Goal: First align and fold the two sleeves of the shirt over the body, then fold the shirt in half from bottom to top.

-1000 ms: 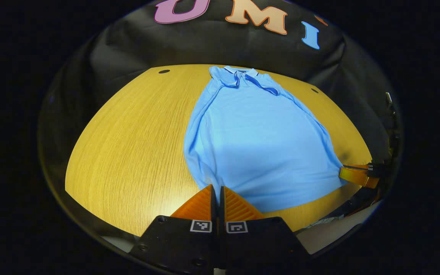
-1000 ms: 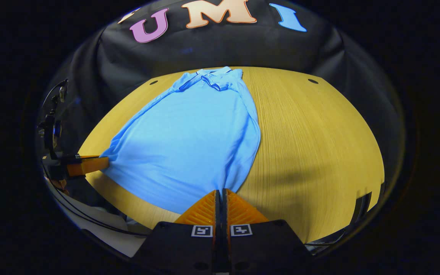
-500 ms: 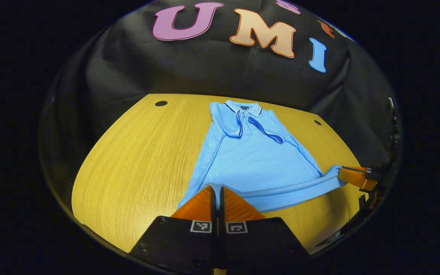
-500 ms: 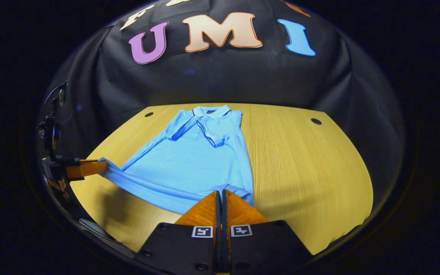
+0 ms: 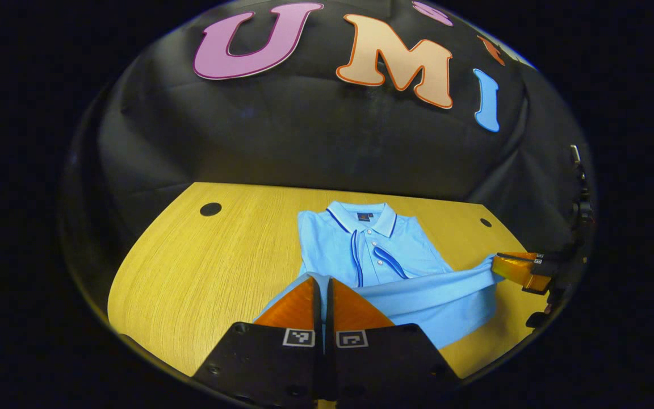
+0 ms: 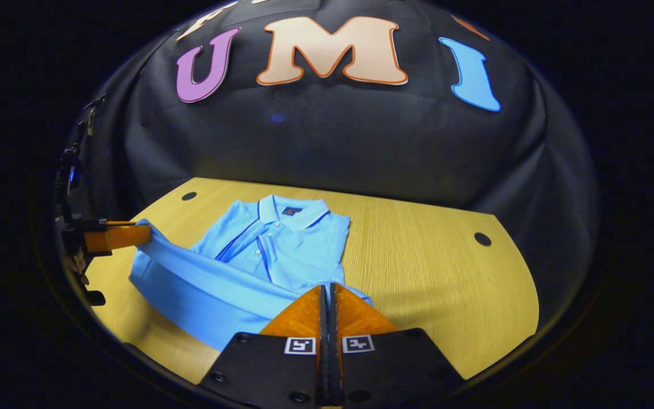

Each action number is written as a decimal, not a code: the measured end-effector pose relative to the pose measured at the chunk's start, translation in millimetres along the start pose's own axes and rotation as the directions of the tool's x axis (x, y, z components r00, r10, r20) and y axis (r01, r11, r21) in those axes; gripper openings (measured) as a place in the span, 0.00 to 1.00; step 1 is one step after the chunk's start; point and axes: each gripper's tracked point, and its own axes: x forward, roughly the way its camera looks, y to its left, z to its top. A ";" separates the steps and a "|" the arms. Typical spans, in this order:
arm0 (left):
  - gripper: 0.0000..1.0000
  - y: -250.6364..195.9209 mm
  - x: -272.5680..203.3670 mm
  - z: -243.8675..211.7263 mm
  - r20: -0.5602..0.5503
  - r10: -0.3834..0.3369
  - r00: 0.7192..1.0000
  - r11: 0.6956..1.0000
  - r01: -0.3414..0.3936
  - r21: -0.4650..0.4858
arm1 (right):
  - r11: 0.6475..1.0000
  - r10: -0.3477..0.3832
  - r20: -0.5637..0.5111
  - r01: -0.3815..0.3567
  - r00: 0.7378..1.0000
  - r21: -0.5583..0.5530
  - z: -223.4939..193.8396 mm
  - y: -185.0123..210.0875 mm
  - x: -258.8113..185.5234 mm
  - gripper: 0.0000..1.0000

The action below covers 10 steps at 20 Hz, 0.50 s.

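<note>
A light blue polo shirt (image 5: 372, 250) lies on the wooden table (image 5: 202, 267), collar at the far end and sleeves folded over the body. My left gripper (image 5: 322, 279) is shut on one bottom corner of the shirt. My right gripper (image 6: 327, 287) is shut on the other corner. The hem (image 5: 435, 282) stretches raised between them, over the shirt's (image 6: 281, 244) chest below the collar. In the left gripper view the right gripper (image 5: 513, 267) shows at the right. In the right gripper view the left gripper (image 6: 116, 237) shows at the left.
Small dark holes mark the table's far corners (image 5: 210, 209) (image 6: 482, 239). Bare wood (image 6: 435, 272) lies on either side of the shirt. The black cloth wall rises just behind the table's far edge.
Both grippers have carried the bottom hem up off the table and forward toward the collar. The lower half of the shirt now doubles over the upper half.
</note>
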 end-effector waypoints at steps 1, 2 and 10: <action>0.00 1.1 13.7 8.1 0.007 0.003 1.000 1.000 -0.003 -0.001 | 1.000 0.000 0.006 0.000 1.000 0.007 9.3 -2.0 12.4 0.03; 0.00 0.8 27.3 13.9 0.010 0.000 1.000 1.000 0.000 -0.003 | 1.000 0.003 0.013 -0.003 1.000 0.013 26.0 -0.5 24.2 0.00; 0.00 20.7 129.0 55.0 0.023 0.050 0.998 0.999 -0.050 -0.014 | 1.000 -0.011 0.041 0.012 0.999 -0.014 66.2 -15.0 122.9 0.02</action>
